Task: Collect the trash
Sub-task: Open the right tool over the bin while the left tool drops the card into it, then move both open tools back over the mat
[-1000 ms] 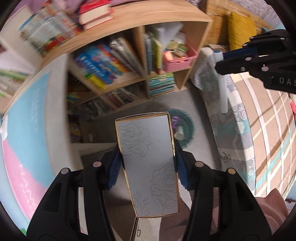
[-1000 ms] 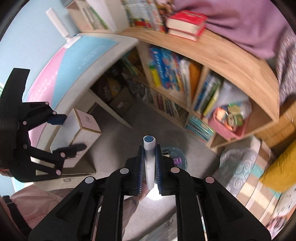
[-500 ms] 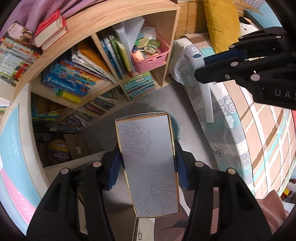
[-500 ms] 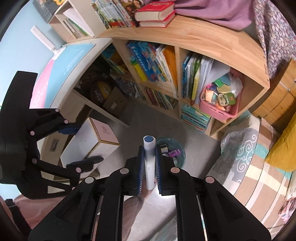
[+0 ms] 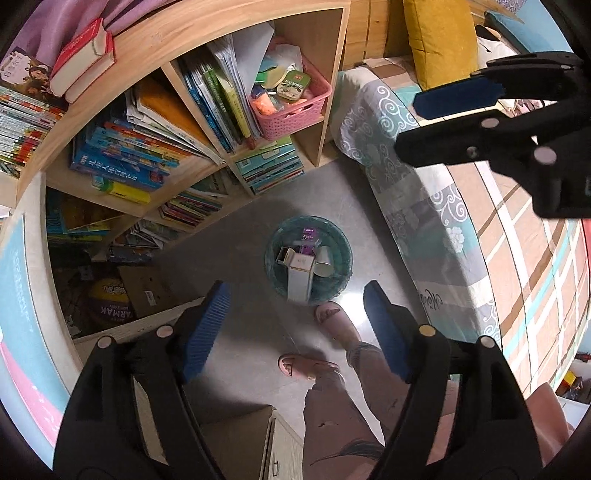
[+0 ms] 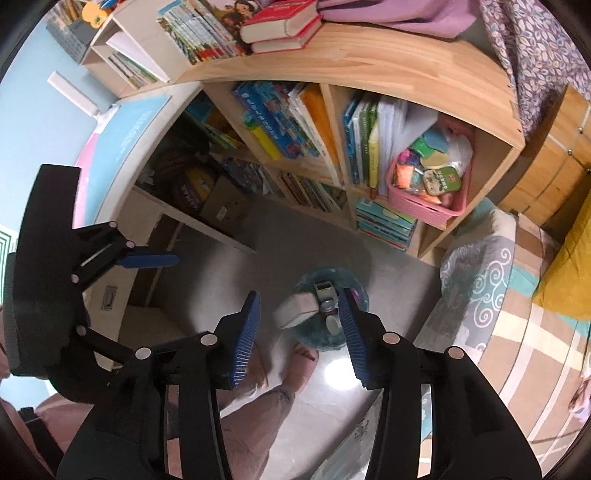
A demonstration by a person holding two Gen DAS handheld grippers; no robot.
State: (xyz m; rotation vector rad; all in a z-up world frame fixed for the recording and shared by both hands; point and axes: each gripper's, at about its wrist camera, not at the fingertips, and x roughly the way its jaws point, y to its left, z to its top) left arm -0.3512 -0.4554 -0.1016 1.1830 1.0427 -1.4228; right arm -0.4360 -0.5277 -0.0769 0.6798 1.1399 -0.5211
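Your left gripper (image 5: pixel 297 325) points straight down with its jaws opening, the blue pads spread wide and nothing between them. Directly under it you see your own feet in pink slippers (image 5: pixel 334 321) on the grey floor. Just past the fingertips, centred between the pads, stands the round teal trash bin (image 5: pixel 334 284). The white box (image 5: pixel 300 275) sits inside it, upright and leaning a little, with a paper cup (image 5: pixel 324 261) beside it and a purple wrapper (image 5: pixel 309 240) behind.

Your right gripper (image 6: pixel 297 326) tilts steeply down, jaws also opening, pads apart and bare. Through its gap the same bin shows just ahead, beside the right-hand pad. The white box looks blurred there, so you cannot tell whether it has come to rest, and a small round item (image 6: pixel 332 325) near it is too blurred to name.

Farther out, beyond the bin, runs the wooden bookshelf (image 5: pixel 207 33) packed with books, with a pink basket (image 5: pixel 291 110) in its end compartment. Off to the right of your left gripper lies the patterned bed cover (image 5: pixel 424 206).
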